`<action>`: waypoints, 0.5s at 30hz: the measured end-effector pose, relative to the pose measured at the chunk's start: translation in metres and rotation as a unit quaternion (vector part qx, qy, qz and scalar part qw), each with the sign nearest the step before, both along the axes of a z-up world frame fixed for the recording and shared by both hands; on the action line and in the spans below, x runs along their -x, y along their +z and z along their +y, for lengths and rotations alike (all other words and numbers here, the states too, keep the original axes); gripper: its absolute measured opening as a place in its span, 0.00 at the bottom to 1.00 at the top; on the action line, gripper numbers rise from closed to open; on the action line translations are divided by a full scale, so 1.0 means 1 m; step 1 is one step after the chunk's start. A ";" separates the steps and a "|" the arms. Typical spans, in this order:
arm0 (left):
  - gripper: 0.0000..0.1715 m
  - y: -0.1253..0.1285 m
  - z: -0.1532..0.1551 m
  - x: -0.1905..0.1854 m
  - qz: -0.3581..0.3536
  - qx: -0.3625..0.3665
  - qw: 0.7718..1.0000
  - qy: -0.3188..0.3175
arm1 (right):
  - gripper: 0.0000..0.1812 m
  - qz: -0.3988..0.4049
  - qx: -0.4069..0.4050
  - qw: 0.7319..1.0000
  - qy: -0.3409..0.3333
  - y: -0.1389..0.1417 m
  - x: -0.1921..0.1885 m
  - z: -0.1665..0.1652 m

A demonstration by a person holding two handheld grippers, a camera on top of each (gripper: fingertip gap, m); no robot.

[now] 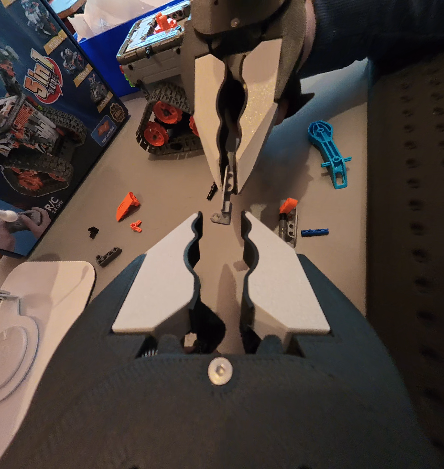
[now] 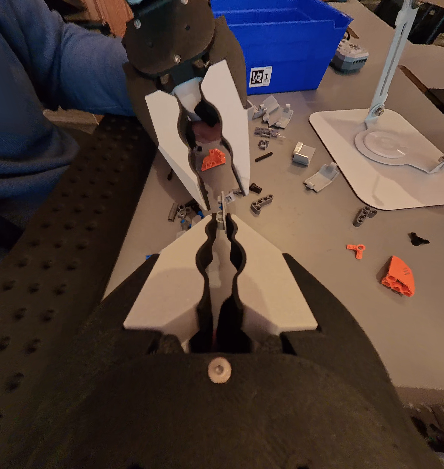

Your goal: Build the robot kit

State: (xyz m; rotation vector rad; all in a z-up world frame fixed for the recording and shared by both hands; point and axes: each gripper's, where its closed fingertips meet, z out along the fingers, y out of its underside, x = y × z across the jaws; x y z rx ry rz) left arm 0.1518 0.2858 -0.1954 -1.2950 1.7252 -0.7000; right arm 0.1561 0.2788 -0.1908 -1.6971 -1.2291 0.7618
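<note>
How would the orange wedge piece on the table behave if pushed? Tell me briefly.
The orange wedge piece lies on a flat face on the table, so it would probably slide rather than roll. It looks like hard moulded plastic, likely stiff and light. Its sloped top might let a gripper slip off, so its flat sides seem the safer hold.

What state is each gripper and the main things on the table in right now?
left gripper: open, empty, fingertips either side of the beam's lower end.
right gripper: shut on the grey beam.
grey beam: held on end, off the table.
tracked vehicle: partly built, standing on its tracks.
blue bin: open-topped, upright.
blue tool: lying flat, untouched.
orange wedge piece: loose on the table.
</note>
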 end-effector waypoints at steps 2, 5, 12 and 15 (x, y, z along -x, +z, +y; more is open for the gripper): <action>0.11 0.000 -0.002 -0.001 -0.002 -0.019 1.000 -0.004 | 0.02 0.011 0.008 1.000 0.004 0.002 0.001 -0.001; 0.09 0.001 -0.002 -0.001 -0.003 -0.024 1.000 -0.005 | 0.02 0.013 0.009 1.000 0.009 0.002 0.001 -0.003; 0.09 -0.002 -0.008 0.001 0.017 0.063 0.998 -0.025 | 0.02 -0.053 -0.079 0.995 0.024 0.001 0.003 -0.008; 0.09 -0.003 -0.012 0.002 0.021 0.104 0.994 -0.033 | 0.02 -0.058 -0.089 0.994 0.031 0.001 0.004 -0.010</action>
